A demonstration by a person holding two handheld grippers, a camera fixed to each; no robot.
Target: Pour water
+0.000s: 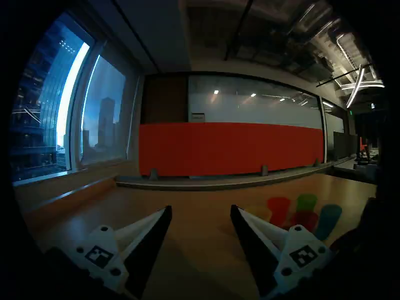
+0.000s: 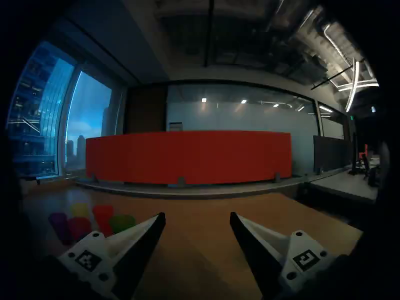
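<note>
Our left gripper (image 1: 200, 207) and right gripper (image 2: 197, 214) gape wide and empty; coloured cups (image 1: 304, 218) cluster on the table (image 1: 200, 252) before the red partition (image 1: 230, 149).

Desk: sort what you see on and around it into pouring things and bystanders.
For the job: coloured cups, left tongs, right tongs, both open.
Just there: red screen, window, ceiling lights.

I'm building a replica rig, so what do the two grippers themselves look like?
Both match. The left gripper and right gripper each have two tapered, pointed fingers, dark inside, white outside. Each white mount carries a square black-and-white marker beside dark screw holes.
</note>
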